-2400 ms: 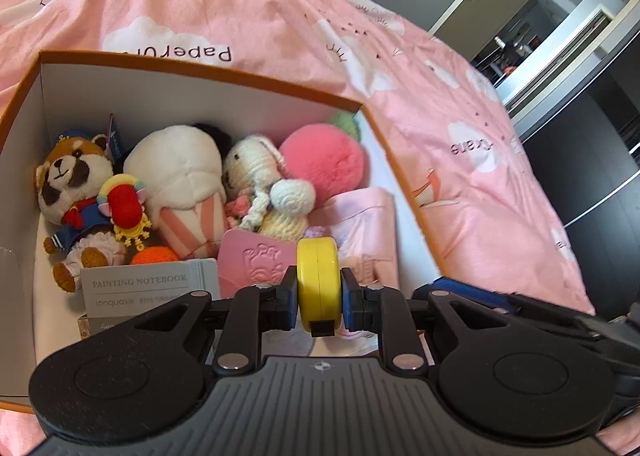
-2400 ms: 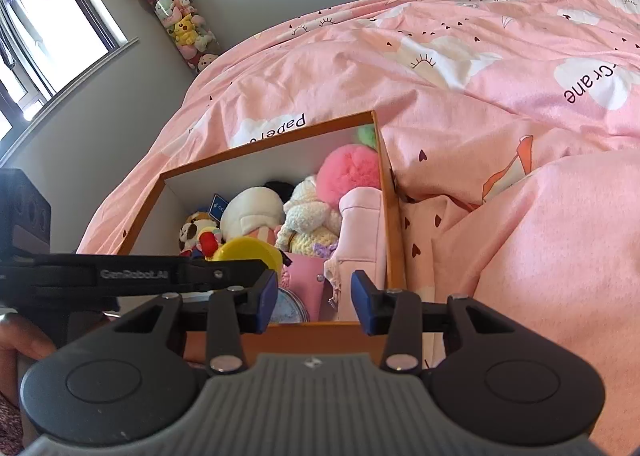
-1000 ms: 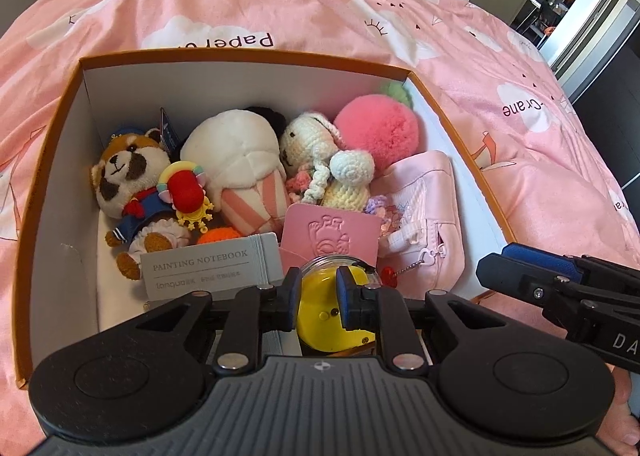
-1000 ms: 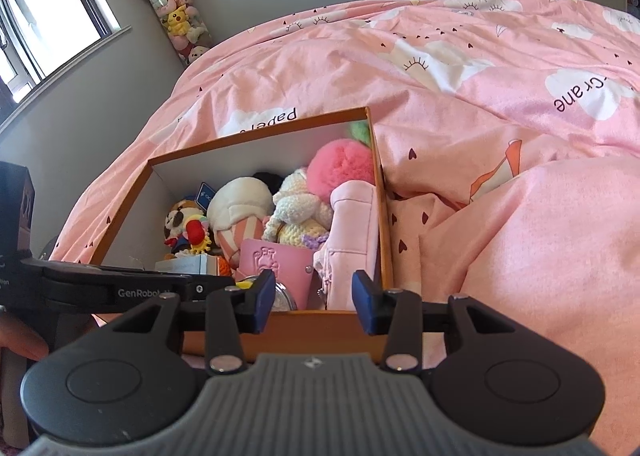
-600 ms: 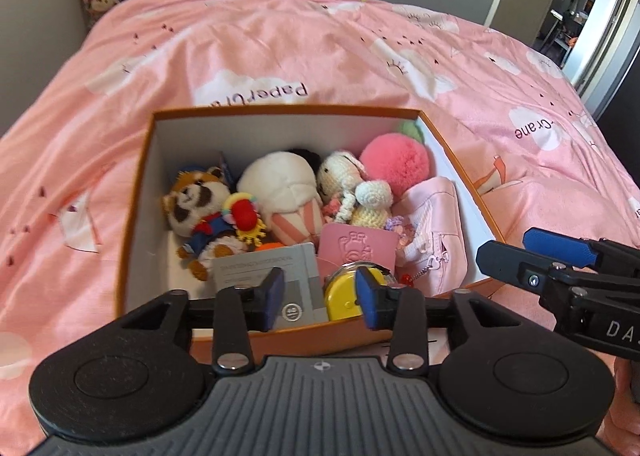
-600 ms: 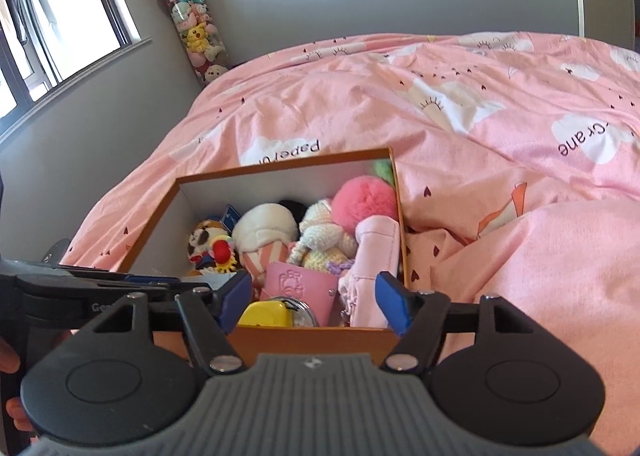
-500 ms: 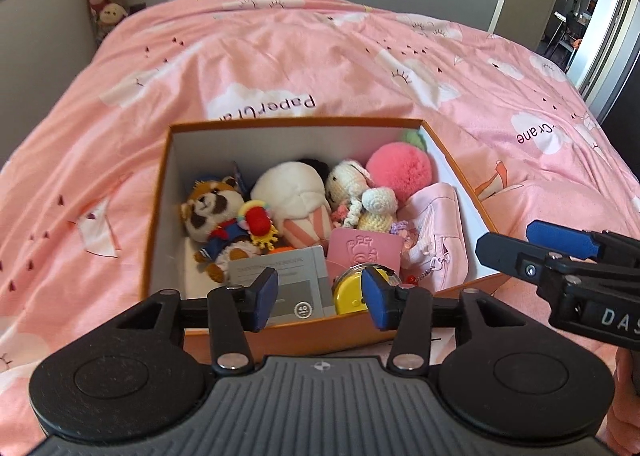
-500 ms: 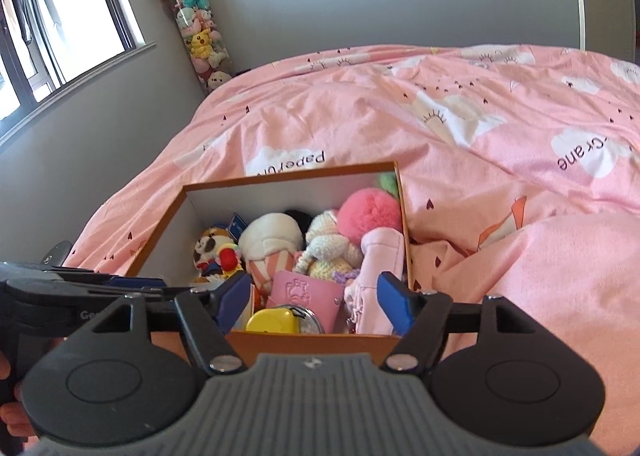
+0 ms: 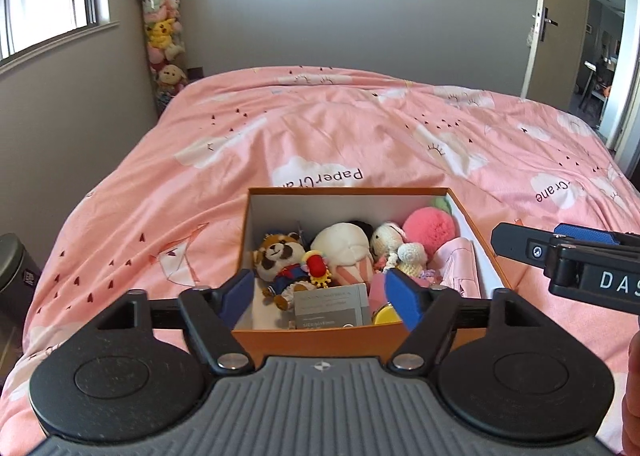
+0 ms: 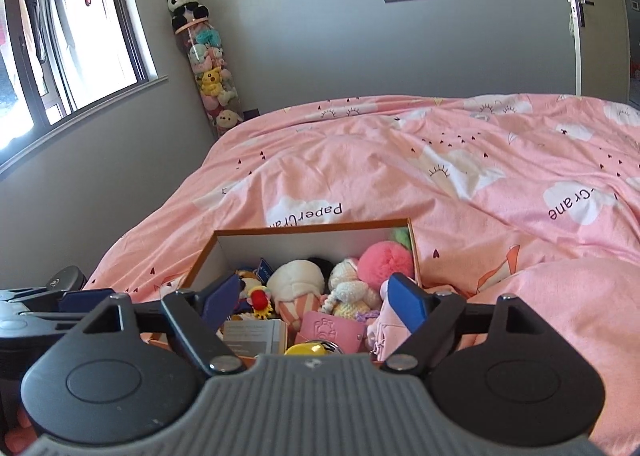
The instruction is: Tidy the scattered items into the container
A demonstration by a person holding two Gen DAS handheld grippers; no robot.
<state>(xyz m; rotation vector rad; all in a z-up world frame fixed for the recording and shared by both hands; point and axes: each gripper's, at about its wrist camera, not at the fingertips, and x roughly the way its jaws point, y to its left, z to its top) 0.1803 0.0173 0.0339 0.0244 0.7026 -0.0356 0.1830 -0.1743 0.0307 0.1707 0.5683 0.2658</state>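
1. You are at the tail of a drop-off. Your left gripper point(image 9: 322, 294) is empty and its jaws are opening, with nothing between the pads. Your right gripper point(image 10: 310, 306) is the same: jaws opening, nothing held.

2. The yellow tape measure point(image 9: 385, 314) lies inside the orange box point(image 9: 320, 340), at the near wall, beside the grey notebook point(image 9: 331, 306) and in front of the pink card holder point(image 10: 333, 327). The plush toys, among them the raccoon doll point(image 9: 278, 256) and the pink pompom point(image 9: 429, 225), fill the back of the box.

3. No loose item shows on the pink duvet point(image 9: 320, 128) in either view, so the tidying looks finished, or nearly so. Your next move calls for a sweep of the bed to check for strays; if you find one, approach it with the jaws wide.

4. Compared with the view from a couple of seconds ago, your left gripper no longer clamps the tape measure, which now rests in the box. Both cameras sit higher and farther back, so the wall and the door now show.
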